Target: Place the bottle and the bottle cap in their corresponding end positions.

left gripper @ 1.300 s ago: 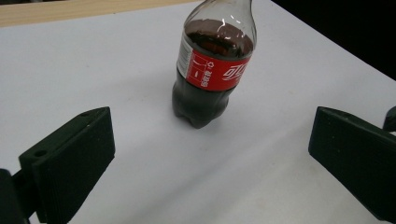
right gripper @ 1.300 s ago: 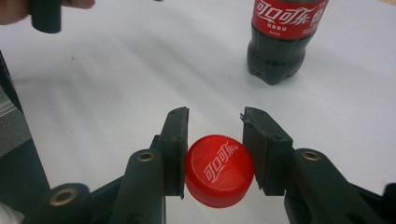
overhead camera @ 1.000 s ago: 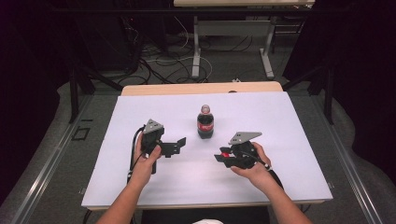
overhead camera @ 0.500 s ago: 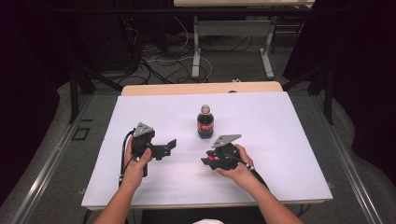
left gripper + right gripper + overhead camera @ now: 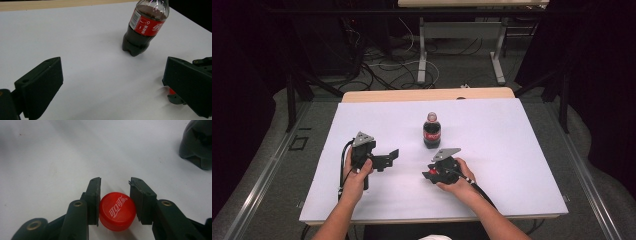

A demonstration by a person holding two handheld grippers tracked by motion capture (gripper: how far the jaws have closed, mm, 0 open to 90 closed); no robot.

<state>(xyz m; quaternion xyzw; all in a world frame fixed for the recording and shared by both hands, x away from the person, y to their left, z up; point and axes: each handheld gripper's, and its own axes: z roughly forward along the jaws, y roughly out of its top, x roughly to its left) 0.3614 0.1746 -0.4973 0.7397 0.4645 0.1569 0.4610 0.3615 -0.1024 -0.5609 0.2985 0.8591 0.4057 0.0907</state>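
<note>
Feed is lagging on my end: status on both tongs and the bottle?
Right tongs shut on red cap, low over the table. Left tongs open, empty. Cola bottle upright, uncapped, between them farther back. Nothing in the way.

Lab, black curtains (image 5: 242,75), floor cables (image 5: 387,65)

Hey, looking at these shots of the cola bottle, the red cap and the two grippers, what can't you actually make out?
- Bottle mouth: cut off by the top edge in the left gripper view, too small in the high view; open or capped, unclear.
- Bottle in the right gripper view: just its base shows, cut by the corner.
- Red cap: whether it rests on the table or is lifted, hidden by the right gripper around it.
- Label print: too small to read.
- Left gripper: open, nothing between its jaws.
</note>
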